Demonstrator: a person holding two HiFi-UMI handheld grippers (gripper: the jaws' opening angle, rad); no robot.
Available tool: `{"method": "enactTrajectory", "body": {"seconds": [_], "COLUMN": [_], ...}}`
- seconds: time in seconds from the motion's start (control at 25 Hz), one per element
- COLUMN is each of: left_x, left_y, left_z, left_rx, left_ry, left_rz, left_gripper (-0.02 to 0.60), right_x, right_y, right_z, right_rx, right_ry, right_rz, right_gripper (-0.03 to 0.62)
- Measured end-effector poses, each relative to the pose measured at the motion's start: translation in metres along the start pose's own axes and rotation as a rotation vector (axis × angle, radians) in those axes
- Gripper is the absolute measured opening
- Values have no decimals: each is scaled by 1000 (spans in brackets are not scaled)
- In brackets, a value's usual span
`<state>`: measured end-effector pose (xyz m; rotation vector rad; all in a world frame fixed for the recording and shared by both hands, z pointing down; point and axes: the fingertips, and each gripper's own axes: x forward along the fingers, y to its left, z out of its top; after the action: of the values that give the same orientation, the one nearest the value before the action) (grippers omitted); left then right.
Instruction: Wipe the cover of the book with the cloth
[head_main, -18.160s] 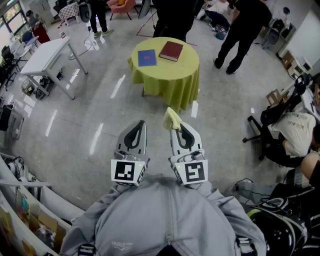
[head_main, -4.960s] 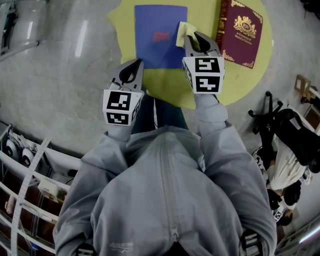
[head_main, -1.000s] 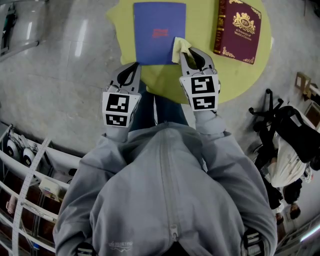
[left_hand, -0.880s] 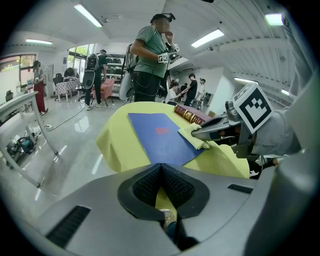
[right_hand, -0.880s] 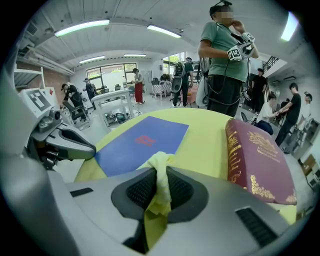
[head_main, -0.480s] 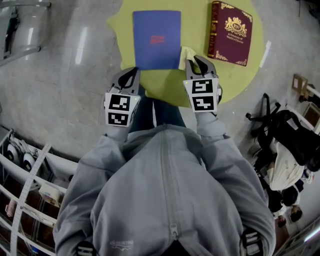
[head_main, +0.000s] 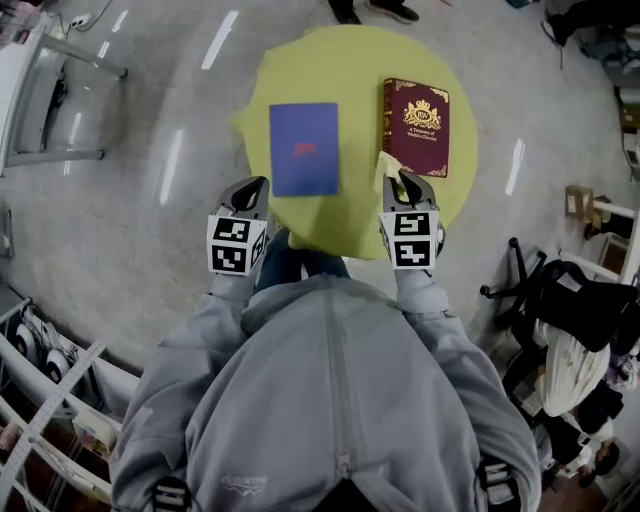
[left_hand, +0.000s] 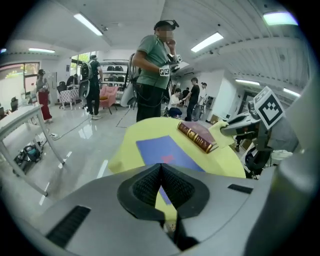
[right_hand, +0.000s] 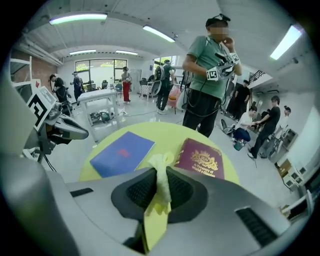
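Note:
A blue book and a maroon book with a gold crest lie side by side on a round yellow-green table. My right gripper is shut on a pale yellow cloth, which hangs just off the maroon book's near left corner. In the right gripper view the cloth stands up between the jaws, with the blue book to the left and the maroon book to the right. My left gripper is shut and empty, at the table's near edge beside the blue book.
A person in a green shirt stands at the table's far side. A white table stands at the far left. An office chair with bags is at the right, and shelving at the lower left.
The right gripper has carried the cloth rightward, from the blue book's near right corner to the maroon book's near left corner. The table now sits farther away in the head view.

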<state>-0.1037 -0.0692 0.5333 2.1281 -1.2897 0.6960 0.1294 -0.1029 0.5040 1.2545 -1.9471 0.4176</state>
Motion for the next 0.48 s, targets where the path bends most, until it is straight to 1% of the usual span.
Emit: {"method": "enactTrajectory", "body": {"seconds": [0.12, 0.28, 0.36, 0.48], "left_x": [-24, -67, -94, -133], "left_y": [2, -9, -17, -36], "left_z": [57, 127, 161, 206], "left_rx": [25, 62, 86, 126], "left_ry": [-120, -287, -375, -504], "left_rz": [32, 64, 81, 98], "left_gripper": [17, 17, 17, 17], "right_x": [-30, -81, -111, -153], "right_y": [-17, -31, -31, -24], "right_z": [46, 110, 143, 185], "right_rx": [2, 7, 14, 17], "right_ry": [-134, -330, -430, -564], "right_rz": [-53, -114, -131, -134], "right_gripper": [57, 57, 57, 57]}}
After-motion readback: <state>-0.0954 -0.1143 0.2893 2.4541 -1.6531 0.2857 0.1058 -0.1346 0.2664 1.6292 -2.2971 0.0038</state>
